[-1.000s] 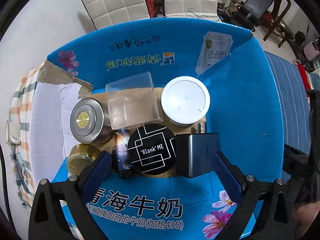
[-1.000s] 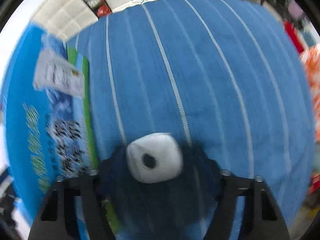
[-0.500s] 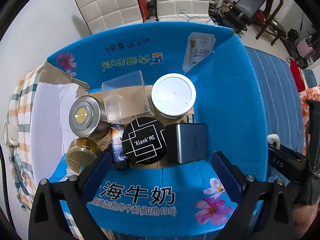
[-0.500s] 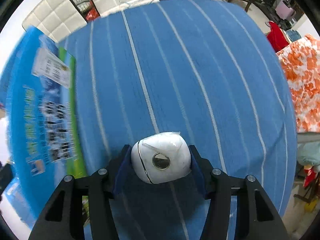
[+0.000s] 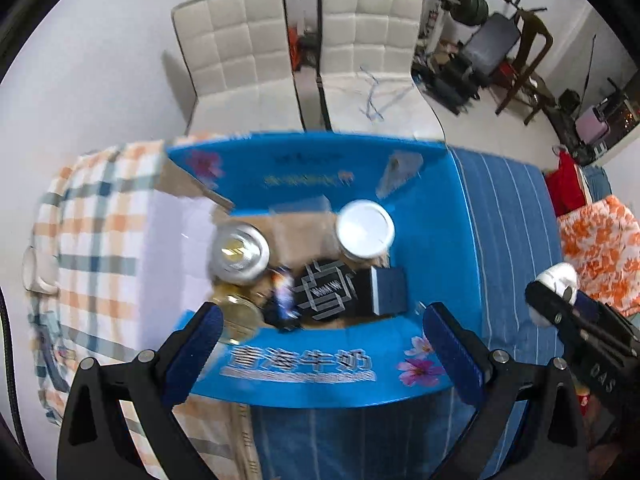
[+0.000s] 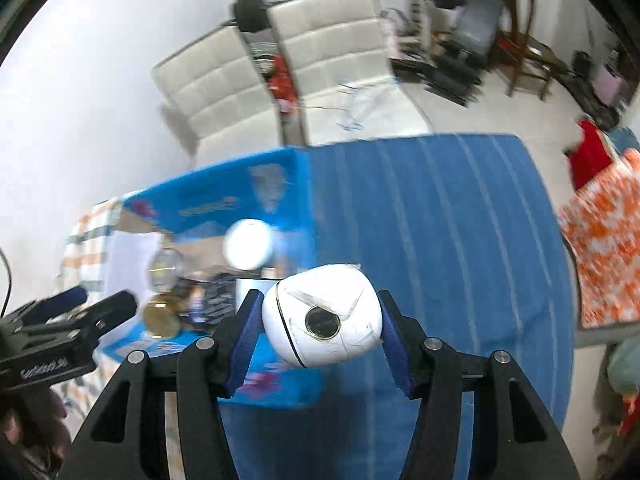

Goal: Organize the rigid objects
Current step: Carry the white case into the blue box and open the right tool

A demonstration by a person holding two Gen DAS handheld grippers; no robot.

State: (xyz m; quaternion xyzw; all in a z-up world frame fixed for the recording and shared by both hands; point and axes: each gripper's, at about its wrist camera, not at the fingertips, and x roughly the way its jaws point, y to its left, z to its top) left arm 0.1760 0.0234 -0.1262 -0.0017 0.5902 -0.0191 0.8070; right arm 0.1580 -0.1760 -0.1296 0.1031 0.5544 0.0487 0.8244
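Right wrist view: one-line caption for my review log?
Right gripper clamps a white rounded case above the blue striped cloth, beside the blue box.

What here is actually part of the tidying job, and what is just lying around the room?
Part of the job:
right gripper, shut on the white case
left gripper, open, empty
blue box
white-lidded jar
silver tin
gold tin
black round tin

Just lying about:
white chairs
orange floral cloth
checked cloth

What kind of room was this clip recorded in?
Probably a lived-in home room: two white padded chairs against the wall, a weight bench with gym gear in the corner, and a blue striped cloth over the table.
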